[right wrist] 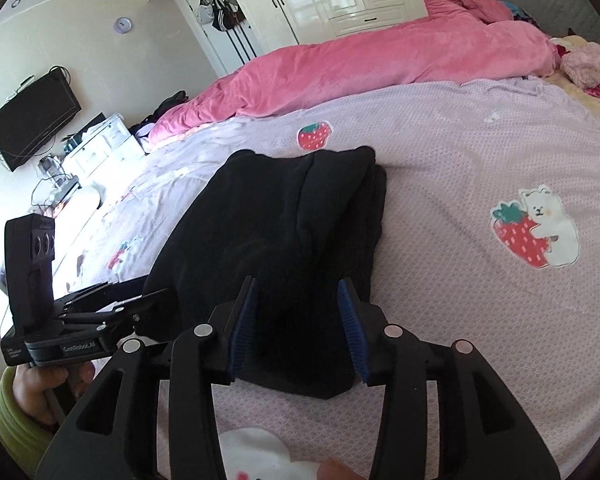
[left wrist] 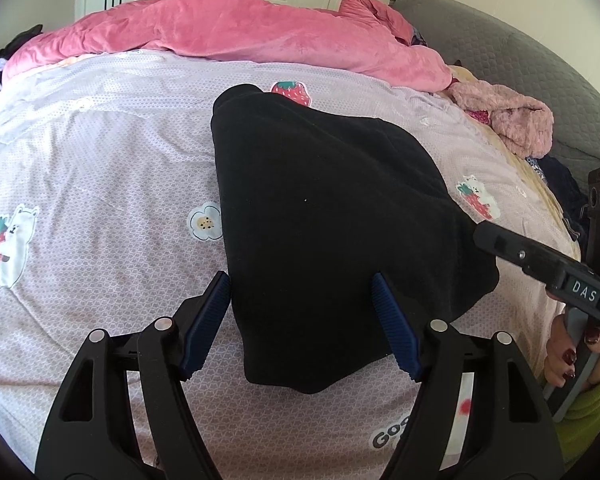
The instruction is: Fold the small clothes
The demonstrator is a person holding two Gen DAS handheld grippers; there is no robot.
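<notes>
Black garment lies folded on the bed; both tools spread.

The black garment rests on the bed sheet; the left tool gapes over its near edge, pinching nothing; the right tool is spread over the same end, pads apart; a fold looks just finished; next, probably grab the near edge and fold it again.

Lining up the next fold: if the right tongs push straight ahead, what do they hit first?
Probably the black garment; it lies directly between and beyond the open right tongs, though depth is unclear.
</notes>
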